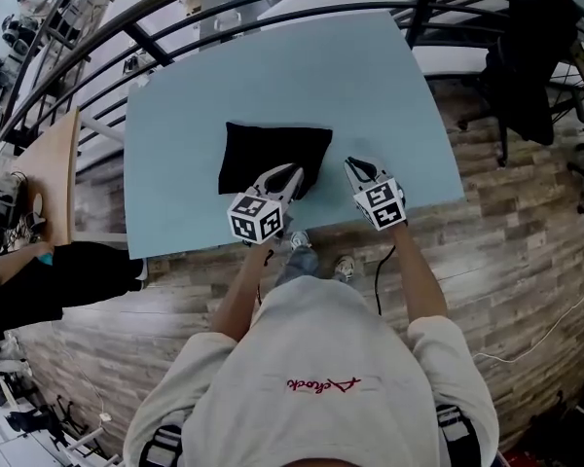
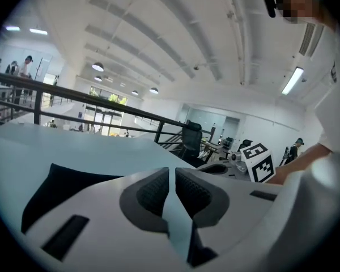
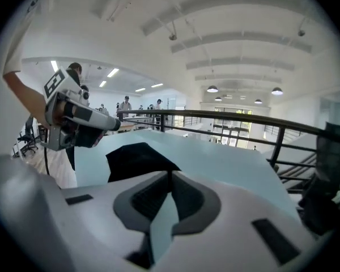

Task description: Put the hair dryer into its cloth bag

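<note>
A black cloth bag [image 1: 271,156] lies flat on the light blue table [image 1: 370,86], a little left of its middle. No hair dryer shows in any view. My left gripper [image 1: 296,176] hovers at the bag's near right corner; in the left gripper view the bag [image 2: 48,191] lies to its left, and its pads [image 2: 158,192] stand a thin slit apart with nothing between them. My right gripper [image 1: 351,166] hangs over bare table just right of the bag, its fingertips [image 3: 170,174] meeting on nothing. The bag [image 3: 133,156] and the left gripper [image 3: 117,124] show at the left of the right gripper view.
A black metal railing [image 1: 273,8] curves round the far side of the table. A black office chair [image 1: 526,61] stands to the right on the wood floor, and a wooden desk [image 1: 56,178] to the left. The table's near edge [image 1: 302,230] is right under my hands.
</note>
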Motion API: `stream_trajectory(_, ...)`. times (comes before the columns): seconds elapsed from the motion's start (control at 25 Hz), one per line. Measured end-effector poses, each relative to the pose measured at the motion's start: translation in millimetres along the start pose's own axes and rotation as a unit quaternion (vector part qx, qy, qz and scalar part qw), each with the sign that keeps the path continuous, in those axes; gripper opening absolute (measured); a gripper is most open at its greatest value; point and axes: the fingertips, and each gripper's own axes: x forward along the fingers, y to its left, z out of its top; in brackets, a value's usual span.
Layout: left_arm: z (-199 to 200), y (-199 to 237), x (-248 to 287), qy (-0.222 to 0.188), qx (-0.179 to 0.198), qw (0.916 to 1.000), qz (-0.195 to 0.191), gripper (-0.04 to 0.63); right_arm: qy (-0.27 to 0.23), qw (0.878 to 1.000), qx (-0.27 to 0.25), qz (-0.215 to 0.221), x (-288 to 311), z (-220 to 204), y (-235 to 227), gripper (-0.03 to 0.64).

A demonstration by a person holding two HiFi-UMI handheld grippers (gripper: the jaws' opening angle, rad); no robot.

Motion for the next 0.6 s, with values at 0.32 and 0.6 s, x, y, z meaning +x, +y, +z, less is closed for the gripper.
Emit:
stream_trajectory(0.32, -4, -14, -14, -0.012, 0.042, 0.9986, 0.028, 0.008, -0.046, 0.997, 0.058, -0.015, -44, 15, -3, 0.017)
stream_trajectory(0.6, -8, -32, -24, -0.017, 0.041, 0.999, 0.007, 0.008, -0.089, 0.989, 0.113, -0.047, -87, 27, 4, 0.017)
